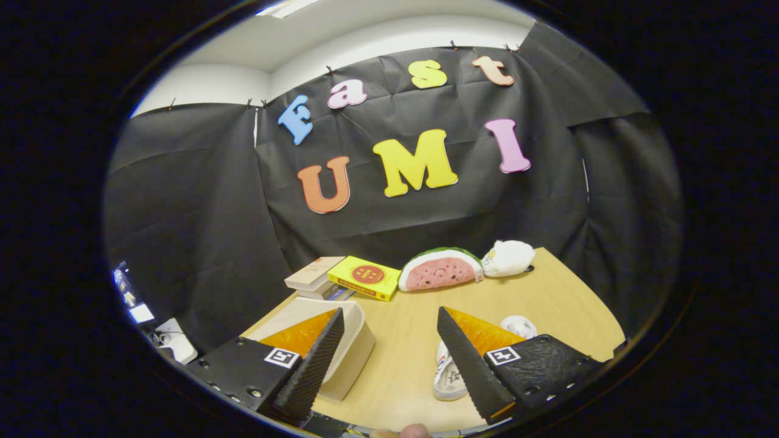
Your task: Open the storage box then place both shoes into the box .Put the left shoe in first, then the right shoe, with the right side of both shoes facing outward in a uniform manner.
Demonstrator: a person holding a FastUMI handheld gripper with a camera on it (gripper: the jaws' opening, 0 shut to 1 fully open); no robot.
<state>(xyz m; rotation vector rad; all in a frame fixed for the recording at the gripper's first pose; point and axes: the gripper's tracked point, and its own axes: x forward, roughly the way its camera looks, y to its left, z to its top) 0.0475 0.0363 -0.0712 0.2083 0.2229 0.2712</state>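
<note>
Hovering claw (389, 359) spread wide, storage box (356, 347) left, seemingly closed, shoe (450, 377) right

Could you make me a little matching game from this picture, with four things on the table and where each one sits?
Things:
1. storage box
2. white shoe
3. watermelon plush
4. yellow book

Places:
A. partly behind the right finger of the open gripper
B. at the back of the table, beside the white plush toy
C. behind the left finger
D. leaning against the stack of books

Pairs: 1-C, 2-A, 3-B, 4-D
</note>
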